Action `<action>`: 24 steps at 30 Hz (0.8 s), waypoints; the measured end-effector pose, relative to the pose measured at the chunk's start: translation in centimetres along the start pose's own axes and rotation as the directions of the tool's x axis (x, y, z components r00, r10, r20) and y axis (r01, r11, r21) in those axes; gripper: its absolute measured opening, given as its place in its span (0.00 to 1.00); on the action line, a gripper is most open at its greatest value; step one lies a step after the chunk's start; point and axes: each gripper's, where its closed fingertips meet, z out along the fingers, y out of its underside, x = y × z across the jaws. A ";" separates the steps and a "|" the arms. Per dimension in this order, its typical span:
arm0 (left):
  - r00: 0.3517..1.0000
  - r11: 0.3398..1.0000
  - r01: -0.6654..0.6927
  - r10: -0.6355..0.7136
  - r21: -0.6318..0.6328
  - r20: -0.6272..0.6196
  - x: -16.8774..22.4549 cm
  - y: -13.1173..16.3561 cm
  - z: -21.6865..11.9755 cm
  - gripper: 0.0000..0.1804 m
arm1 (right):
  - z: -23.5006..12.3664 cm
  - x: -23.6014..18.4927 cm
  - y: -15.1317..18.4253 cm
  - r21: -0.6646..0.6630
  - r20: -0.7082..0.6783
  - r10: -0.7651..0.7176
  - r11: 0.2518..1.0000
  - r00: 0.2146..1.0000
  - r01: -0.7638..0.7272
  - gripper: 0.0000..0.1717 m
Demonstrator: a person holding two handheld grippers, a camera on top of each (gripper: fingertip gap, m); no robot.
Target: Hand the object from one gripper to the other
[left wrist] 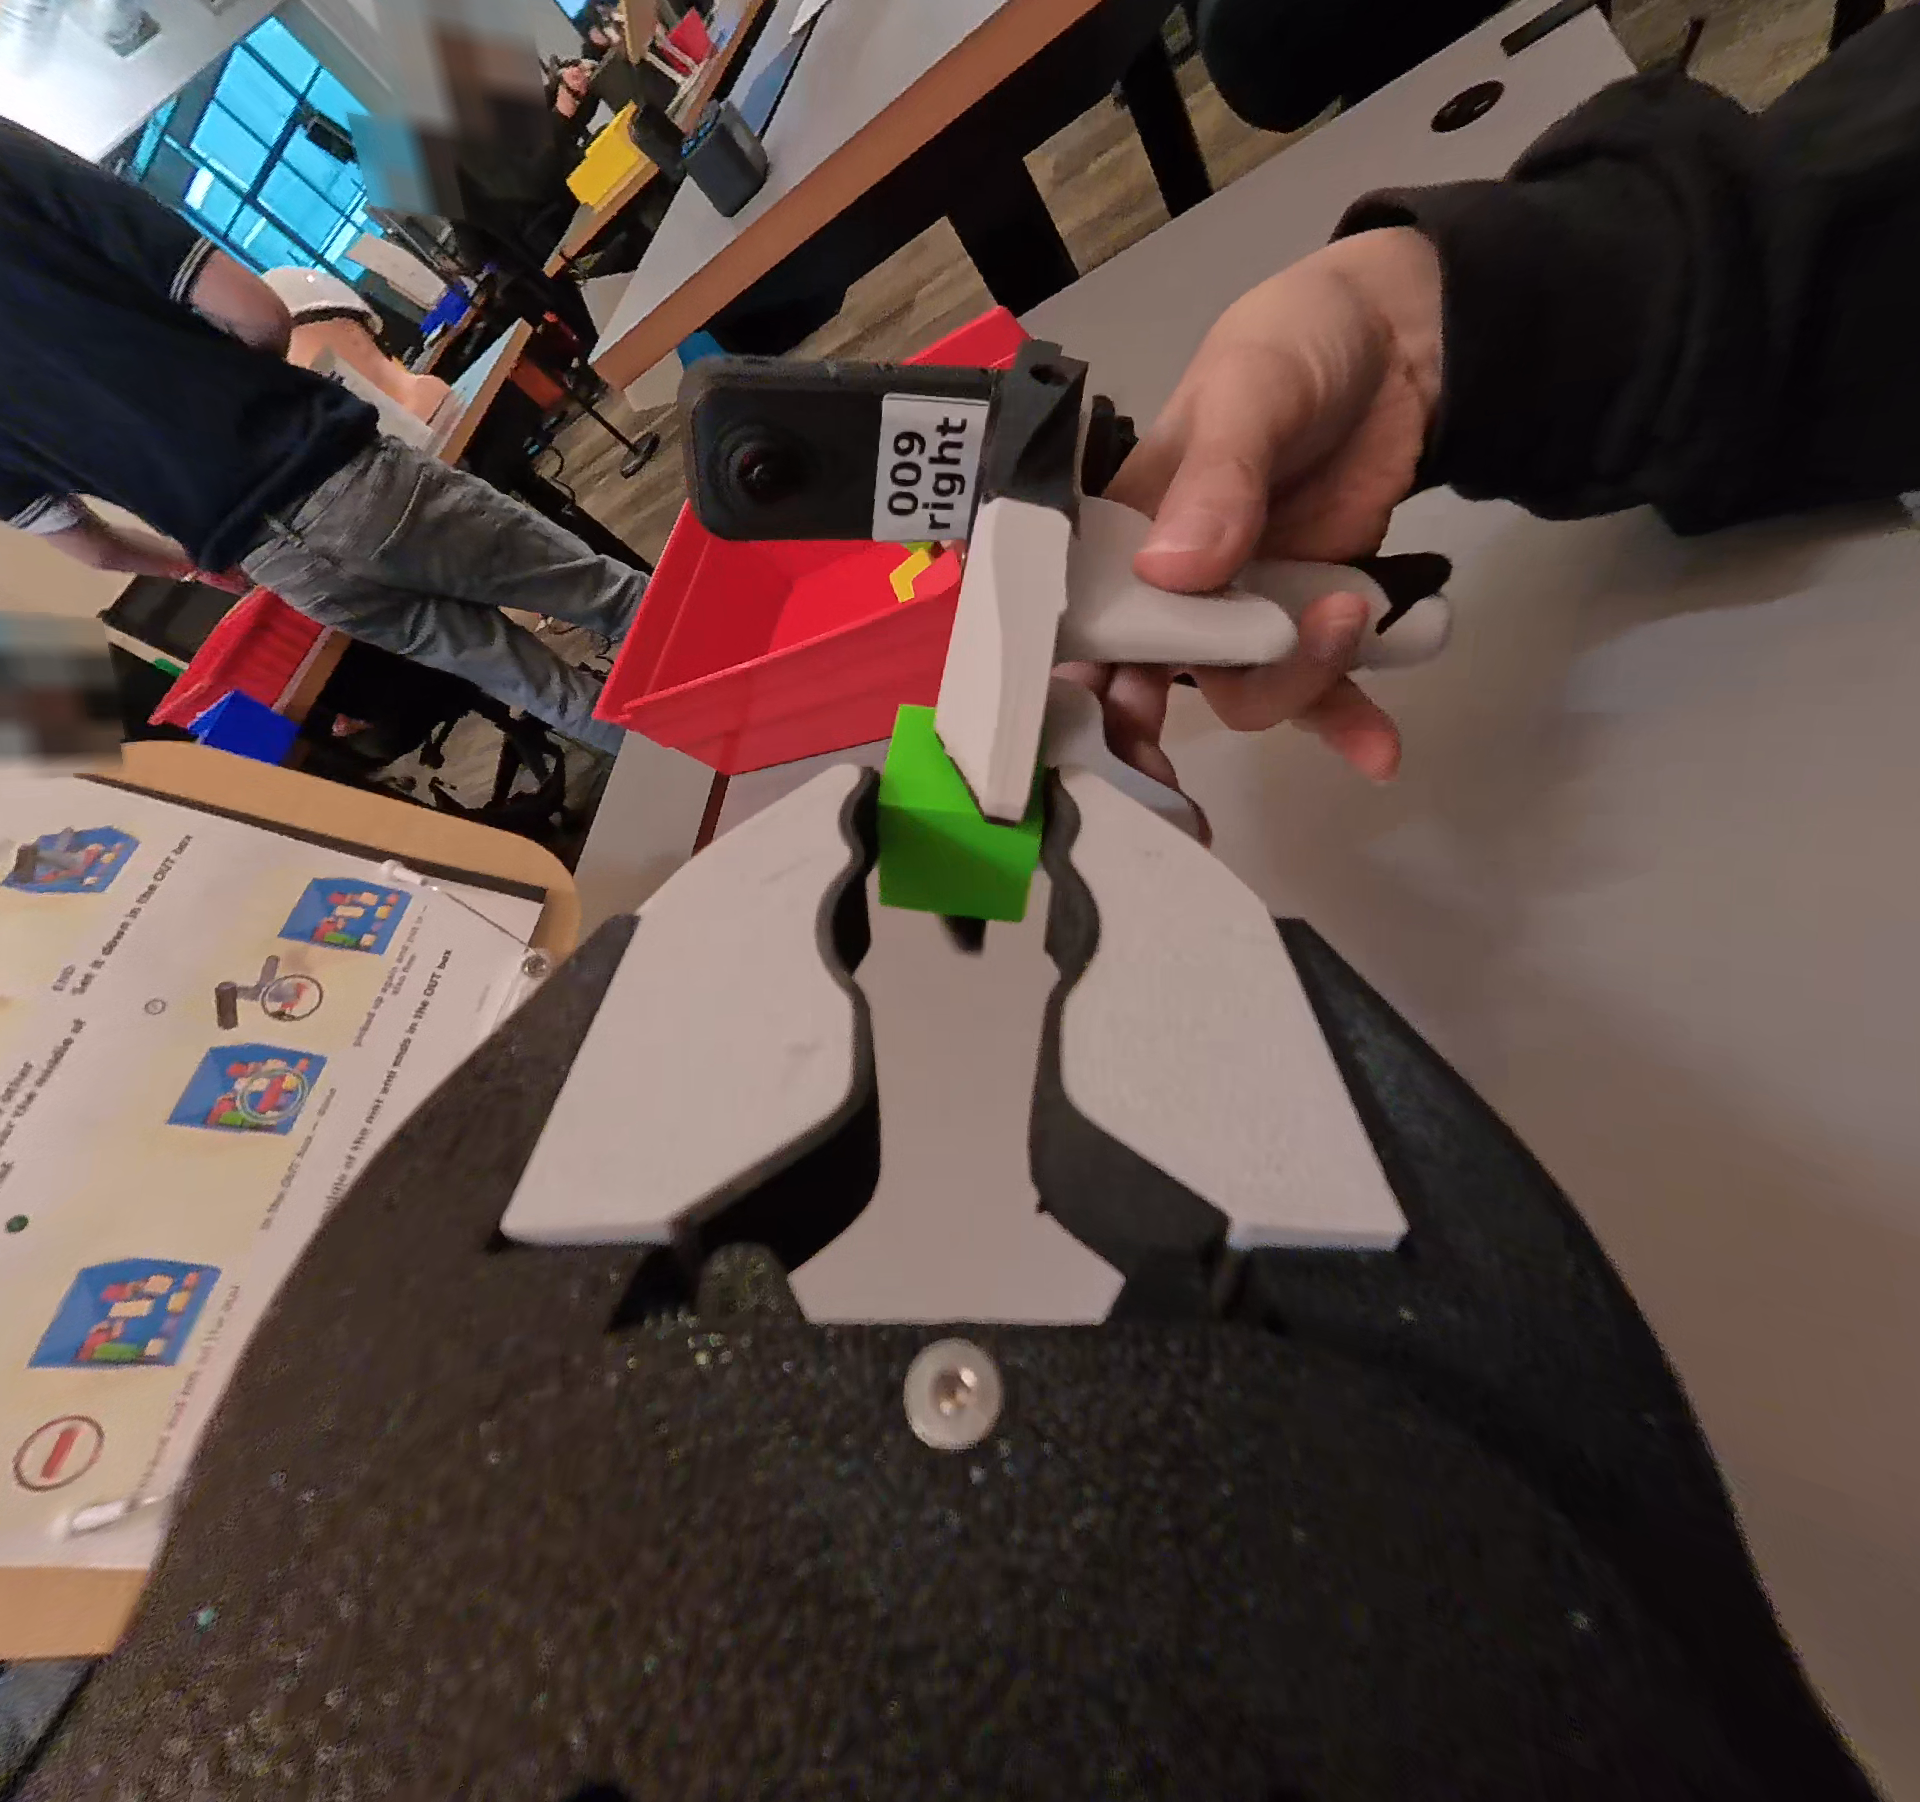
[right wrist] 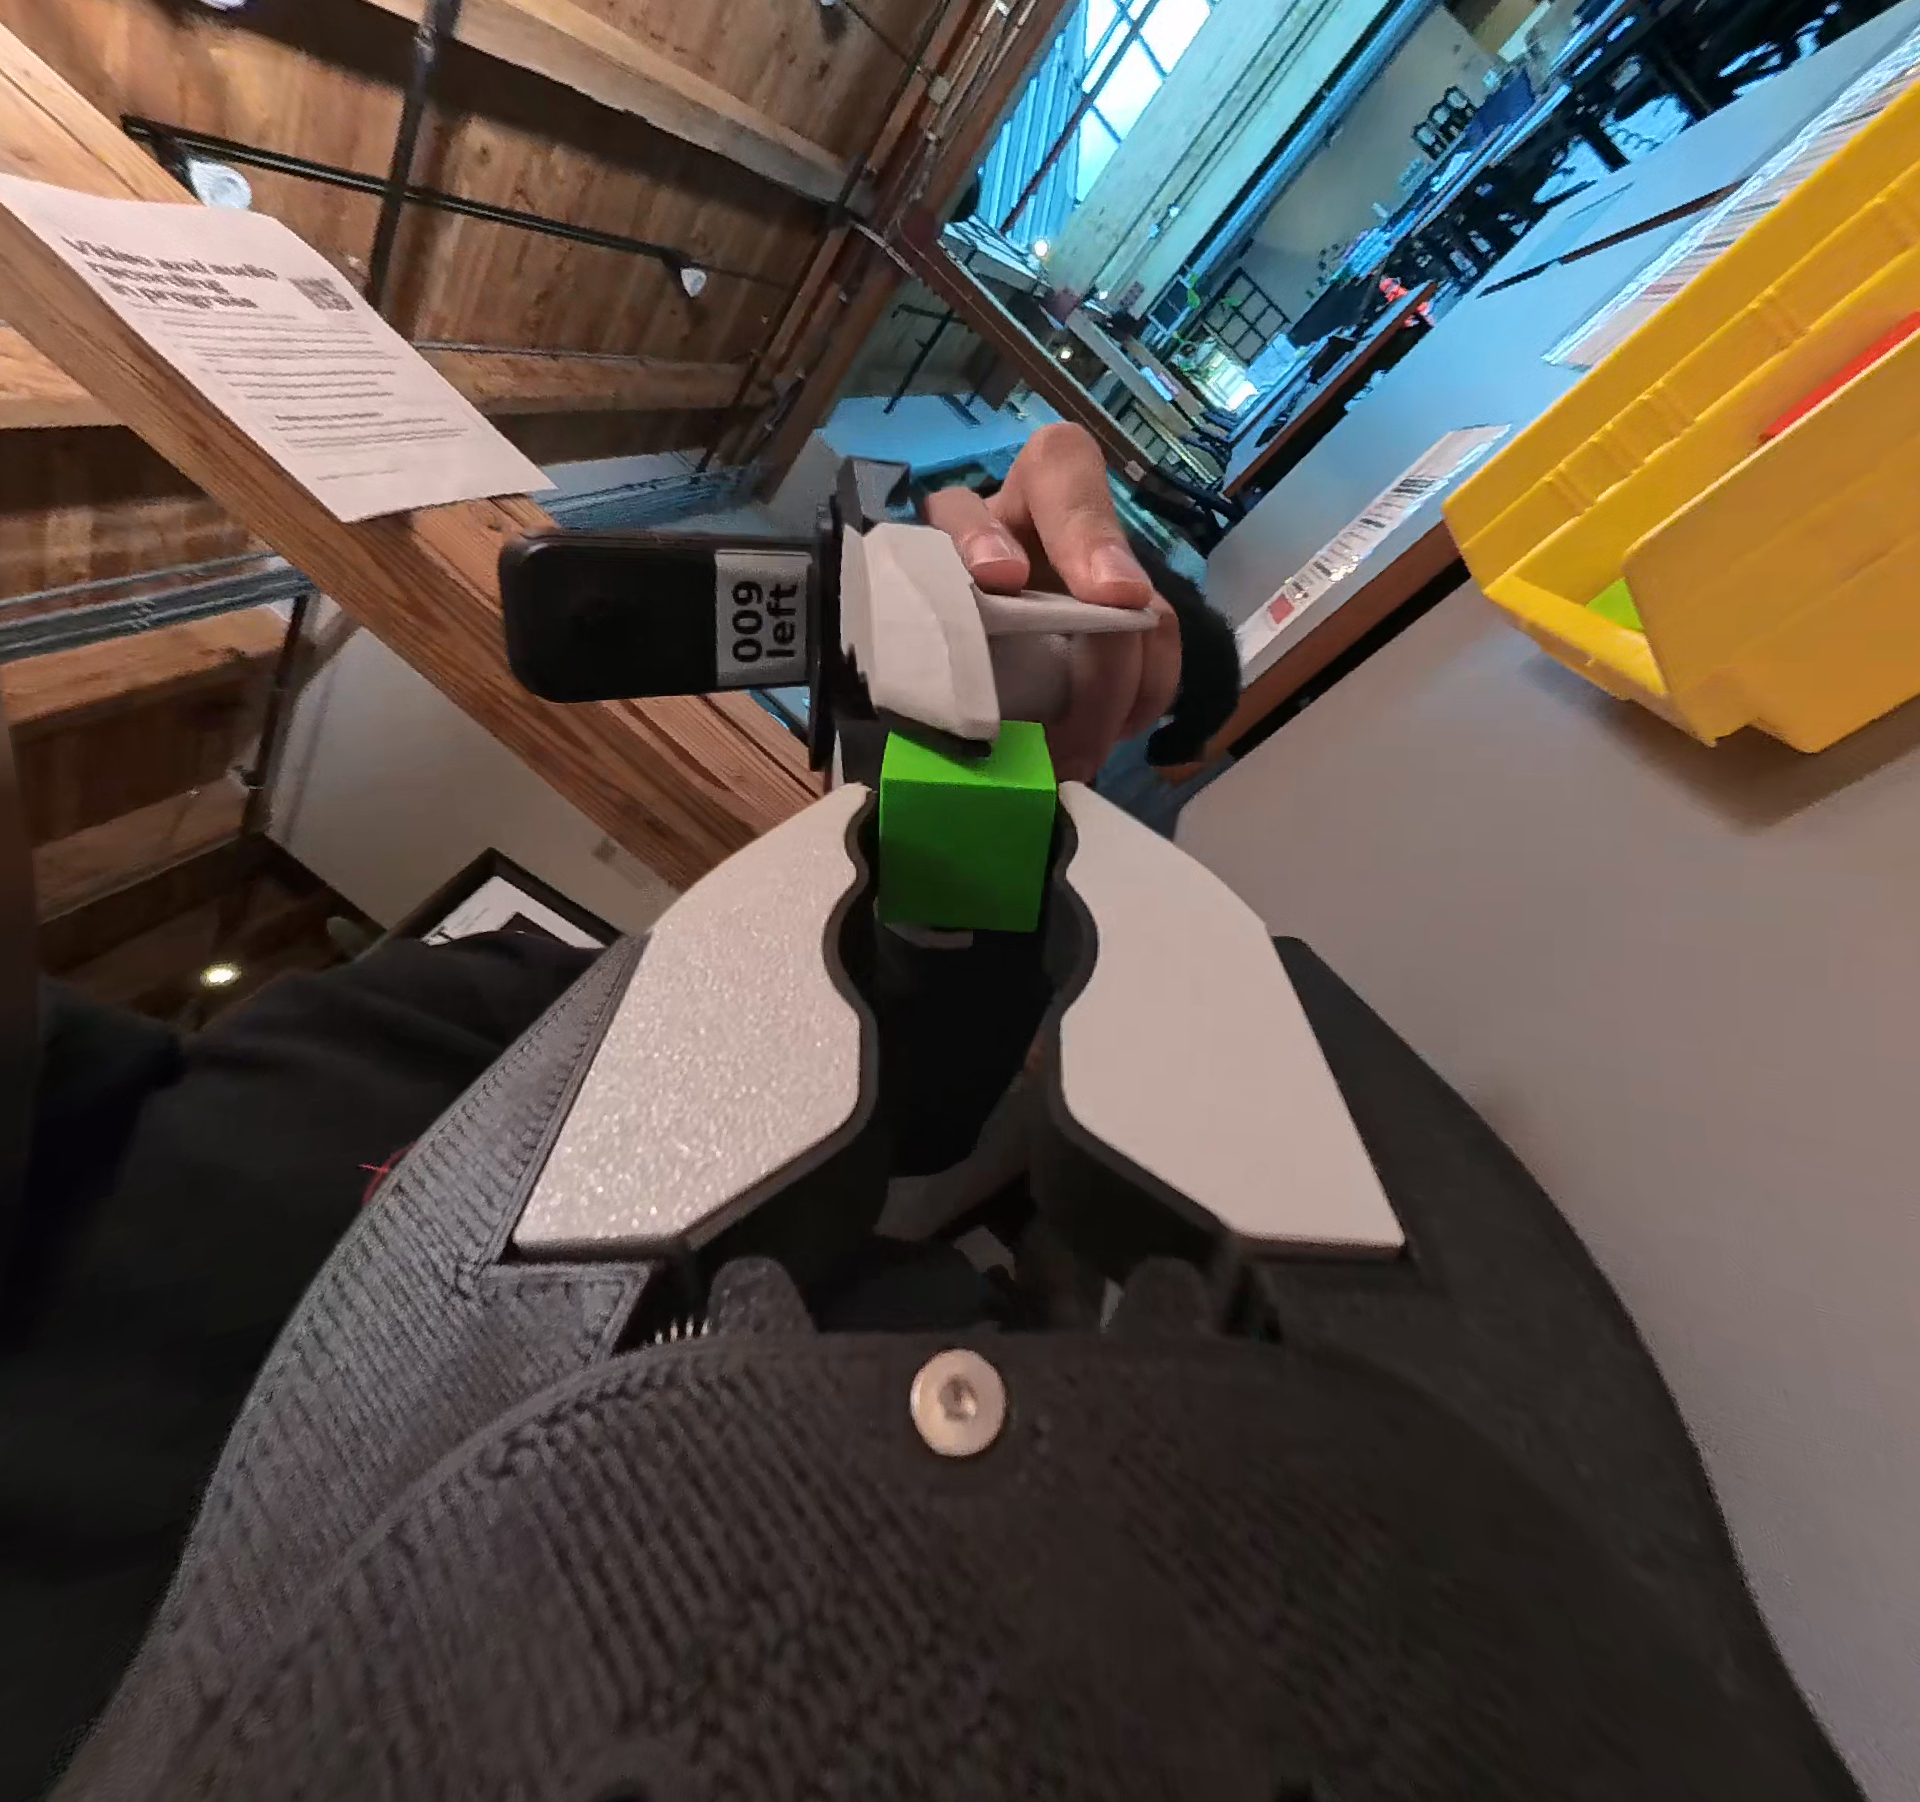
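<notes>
Left wrist view
Cube: green cube [left wrist: 951, 848] is sitting between the tips of the left gripper [left wrist: 956, 853], at 12 o'clock from the camera, held in the air above the grey table [left wrist: 1558, 921].
Left gripper state: both pads are lying against the cube's side faces, so it is gripping the cube.
Right gripper: right gripper [left wrist: 1003, 776] is coming in from 1 o'clock, held by a hand [left wrist: 1278, 526]; one white finger [left wrist: 1003, 651] is lying over the cube's top face, the other is hidden behind the cube.
Bin: red bin [left wrist: 748, 651] is standing behind, at 11 o'clock, apart from the cube.

Right wrist view
Cube: same cube [right wrist: 961, 843] is filling the gap at the tips of the right gripper [right wrist: 961, 848], at 12 o'clock.
Right gripper state: both pads are touching the cube's left and right faces, so it is gripping too.
Left gripper: left gripper [right wrist: 961, 817] is reaching in from 12 o'clock, its upper finger [right wrist: 920, 651] resting on the cube's top face.
Bin: yellow bin [right wrist: 1714, 547] is at 2 o'clock, well apart.

Key relation
Crossed grips: the two grippers are pinching the cube on different pairs of faces, roughly at right angles. By my judgement the handover is at its double-hold point; one gripper must let go, and neither is nearer than the other.
</notes>
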 end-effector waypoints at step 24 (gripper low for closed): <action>0.862 0.890 0.456 -0.450 0.029 0.233 0.4 9.4 -6.1 0.19 | -35.0 12.5 -11.6 0.074 -0.994 0.058 0.984 0.097 0.165 0.17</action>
